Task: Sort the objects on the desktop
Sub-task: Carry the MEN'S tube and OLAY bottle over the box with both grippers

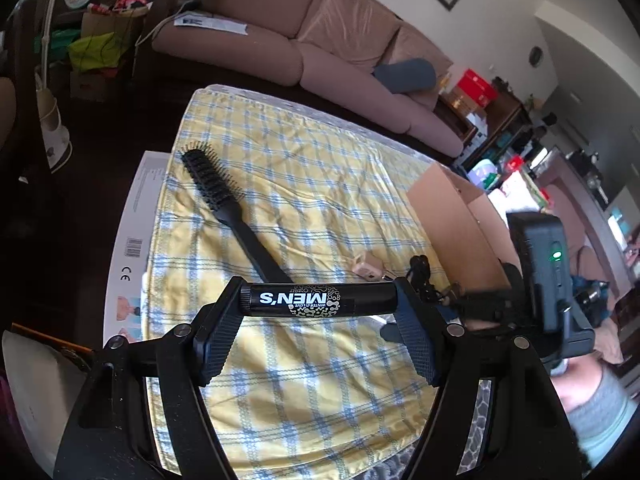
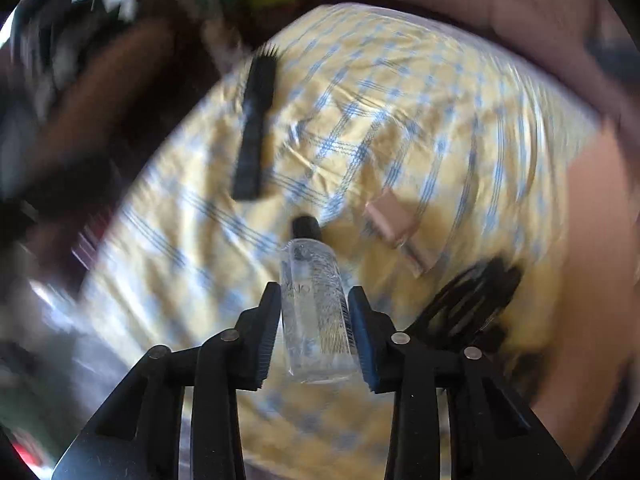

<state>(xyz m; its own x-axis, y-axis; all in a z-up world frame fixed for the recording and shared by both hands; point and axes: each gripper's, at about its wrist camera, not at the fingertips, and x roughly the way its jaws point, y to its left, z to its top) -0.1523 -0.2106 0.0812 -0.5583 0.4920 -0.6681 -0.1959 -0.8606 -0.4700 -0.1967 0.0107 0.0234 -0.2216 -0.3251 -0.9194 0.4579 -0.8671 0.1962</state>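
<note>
My left gripper is shut on a black tube printed "MEN'S", held crosswise between the fingertips above the yellow checked cloth. A black hairbrush lies on the cloth beyond it, and shows blurred as the hairbrush in the right wrist view. My right gripper points steeply down with its pads pressed on both sides of a clear bottle with a black cap, lying on the cloth. A small pink item and a black hair clip lie to the right of the bottle.
An open cardboard box stands at the cloth's right edge. The right unit's camera housing and a grey sleeve are beside it. A white printed box sticks out under the cloth's left edge. A pink sofa lies beyond.
</note>
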